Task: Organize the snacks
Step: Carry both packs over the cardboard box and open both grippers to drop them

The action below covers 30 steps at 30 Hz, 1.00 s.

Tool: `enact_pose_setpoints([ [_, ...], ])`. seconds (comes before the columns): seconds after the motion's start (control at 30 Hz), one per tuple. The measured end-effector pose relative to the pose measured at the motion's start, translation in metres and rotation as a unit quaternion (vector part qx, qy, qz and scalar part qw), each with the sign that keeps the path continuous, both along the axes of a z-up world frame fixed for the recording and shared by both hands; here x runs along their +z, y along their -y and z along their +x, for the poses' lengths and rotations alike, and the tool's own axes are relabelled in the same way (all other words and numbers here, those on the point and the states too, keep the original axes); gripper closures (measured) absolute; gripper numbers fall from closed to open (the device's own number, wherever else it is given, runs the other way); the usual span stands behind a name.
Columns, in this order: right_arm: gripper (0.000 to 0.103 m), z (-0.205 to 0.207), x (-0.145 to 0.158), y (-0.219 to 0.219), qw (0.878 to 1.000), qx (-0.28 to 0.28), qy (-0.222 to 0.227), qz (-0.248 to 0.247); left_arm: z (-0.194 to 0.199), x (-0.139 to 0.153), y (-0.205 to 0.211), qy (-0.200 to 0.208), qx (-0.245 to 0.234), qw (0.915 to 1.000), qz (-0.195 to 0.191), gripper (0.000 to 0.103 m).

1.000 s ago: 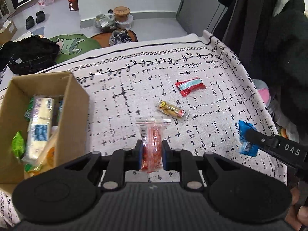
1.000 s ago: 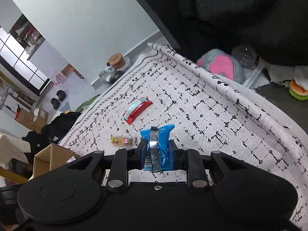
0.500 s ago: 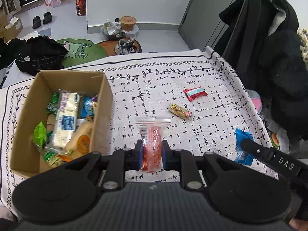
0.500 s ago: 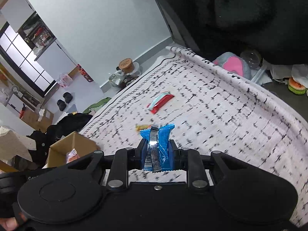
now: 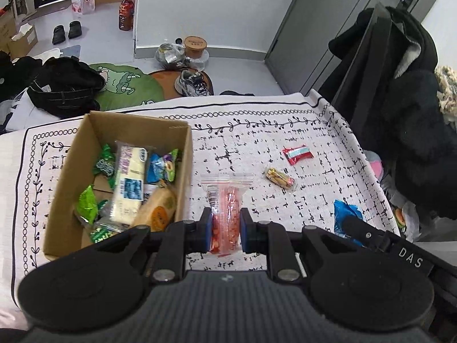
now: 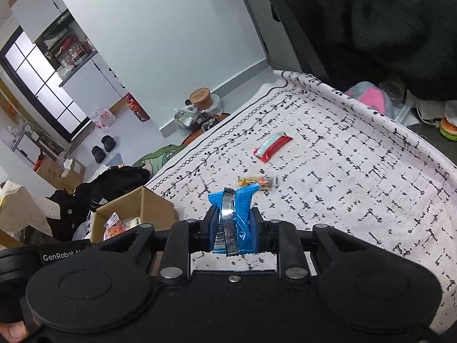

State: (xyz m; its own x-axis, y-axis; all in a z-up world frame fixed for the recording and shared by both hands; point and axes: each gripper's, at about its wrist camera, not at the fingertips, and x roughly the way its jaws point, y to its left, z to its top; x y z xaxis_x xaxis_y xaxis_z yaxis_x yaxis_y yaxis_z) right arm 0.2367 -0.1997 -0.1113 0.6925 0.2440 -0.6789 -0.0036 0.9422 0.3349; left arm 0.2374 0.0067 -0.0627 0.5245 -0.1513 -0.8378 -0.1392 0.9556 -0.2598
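My left gripper point(image 5: 225, 230) is shut on a clear zip bag of red snacks point(image 5: 227, 200), held above the cloth just right of the cardboard box point(image 5: 128, 124), which holds several packets. My right gripper point(image 6: 232, 230) is shut on a blue packet point(image 6: 238, 208), held above the cloth; that packet also shows at the right of the left wrist view point(image 5: 344, 217). A red and pale blue packet point(image 5: 297, 154) point(image 6: 272, 145) and a small yellow wrapped snack point(image 5: 279, 177) point(image 6: 257, 181) lie on the cloth.
The table has a white cloth with black marks point(image 5: 251, 140). A black coat point(image 5: 405, 108) hangs on a chair at the right edge. Beyond the far edge the floor holds a black bag point(image 5: 62, 85), a green mat, a shoe and jars.
Both grippers have risen and pulled back with their packets. The left view now takes in the whole box; the right gripper has swung left toward the box.
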Motion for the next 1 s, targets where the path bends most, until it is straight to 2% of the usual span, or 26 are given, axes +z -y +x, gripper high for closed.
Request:
enact_pose_setpoints([
  [0.43,0.080,0.005,0.005,-0.045,1.000,0.025,0.005,-0.007,-0.001,0.005,-0.047,0.011,0.027,0.9995,-0.016,0.085],
  [1.0,0.080,0.026,-0.009,-0.102,0.998,0.056,-0.013,-0.018,0.016,-0.022,-0.112,-0.015,0.072,0.9969,-0.028,0.085],
])
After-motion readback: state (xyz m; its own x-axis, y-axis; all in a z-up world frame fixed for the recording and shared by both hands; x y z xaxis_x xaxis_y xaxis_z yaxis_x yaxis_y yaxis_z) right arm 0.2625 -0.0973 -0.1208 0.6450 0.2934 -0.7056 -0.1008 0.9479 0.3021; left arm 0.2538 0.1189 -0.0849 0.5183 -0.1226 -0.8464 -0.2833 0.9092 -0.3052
